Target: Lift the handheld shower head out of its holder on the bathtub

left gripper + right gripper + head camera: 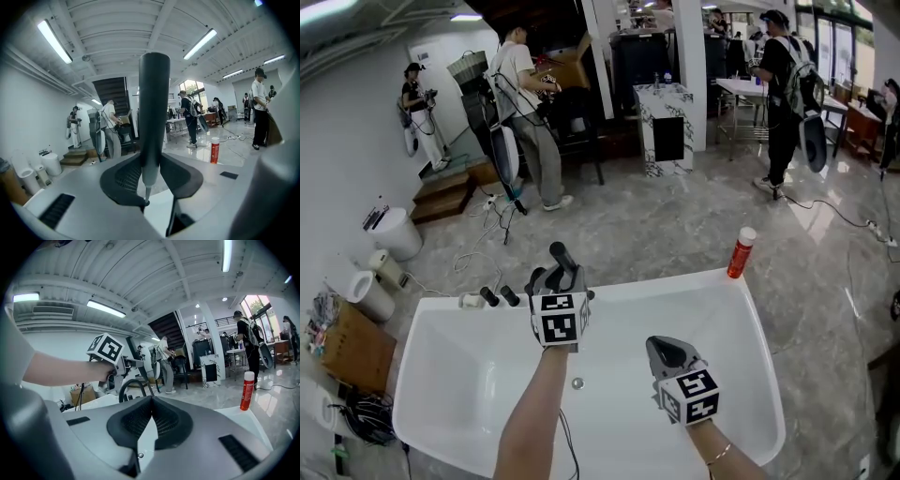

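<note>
The shower head (561,255) is a dark, round-handled wand held upright over the back rim of the white bathtub (675,286). My left gripper (555,277) is shut on its handle. In the left gripper view the handle (153,117) stands straight up between the pads, and its thin hose end (146,192) hangs below. A dark loop of hose (127,385) shows under the left gripper's marker cube (105,348) in the right gripper view. My right gripper (662,347) hovers over the tub's middle. Its pads (166,420) meet with nothing between them.
A red bottle (741,253) stands on the tub's far right corner. Dark tap knobs (500,296) sit on the rim left of the shower head. The drain (577,382) lies in the tub floor. A cardboard box (352,347), white bins and cables crowd the left side. Several people stand beyond.
</note>
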The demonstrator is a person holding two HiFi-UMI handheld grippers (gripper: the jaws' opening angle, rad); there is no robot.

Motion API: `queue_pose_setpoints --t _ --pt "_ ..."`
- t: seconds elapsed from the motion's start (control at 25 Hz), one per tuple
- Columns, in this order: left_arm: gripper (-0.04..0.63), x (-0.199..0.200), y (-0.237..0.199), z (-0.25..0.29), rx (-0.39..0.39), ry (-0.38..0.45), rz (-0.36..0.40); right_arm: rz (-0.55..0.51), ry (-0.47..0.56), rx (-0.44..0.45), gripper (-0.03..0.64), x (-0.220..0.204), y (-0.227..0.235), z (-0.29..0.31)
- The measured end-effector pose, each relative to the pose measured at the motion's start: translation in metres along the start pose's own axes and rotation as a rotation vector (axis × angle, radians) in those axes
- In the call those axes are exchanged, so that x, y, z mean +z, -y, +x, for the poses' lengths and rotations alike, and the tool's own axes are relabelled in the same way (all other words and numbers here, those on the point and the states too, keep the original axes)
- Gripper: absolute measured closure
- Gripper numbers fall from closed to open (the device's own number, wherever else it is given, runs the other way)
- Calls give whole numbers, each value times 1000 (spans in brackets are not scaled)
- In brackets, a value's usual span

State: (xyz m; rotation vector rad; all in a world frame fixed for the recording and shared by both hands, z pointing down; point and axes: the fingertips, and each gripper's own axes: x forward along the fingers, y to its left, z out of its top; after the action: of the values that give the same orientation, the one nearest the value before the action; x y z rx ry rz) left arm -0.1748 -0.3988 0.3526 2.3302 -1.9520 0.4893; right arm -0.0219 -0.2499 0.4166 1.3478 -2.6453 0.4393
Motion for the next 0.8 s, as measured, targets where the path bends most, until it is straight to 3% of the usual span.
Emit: queue_pose_setpoints --t 0.28,0.48,0.8 --pt "454 35 33 -91 -26 31 66 -16 38 10 611 29 -39 -80" --pt "454 51 50 -124 -46 48 125 -22 59 12 611 41 -50 -109" --pt "454 72 54 -163 -55 87 123 -16 56 3 611 41 -72 -135"
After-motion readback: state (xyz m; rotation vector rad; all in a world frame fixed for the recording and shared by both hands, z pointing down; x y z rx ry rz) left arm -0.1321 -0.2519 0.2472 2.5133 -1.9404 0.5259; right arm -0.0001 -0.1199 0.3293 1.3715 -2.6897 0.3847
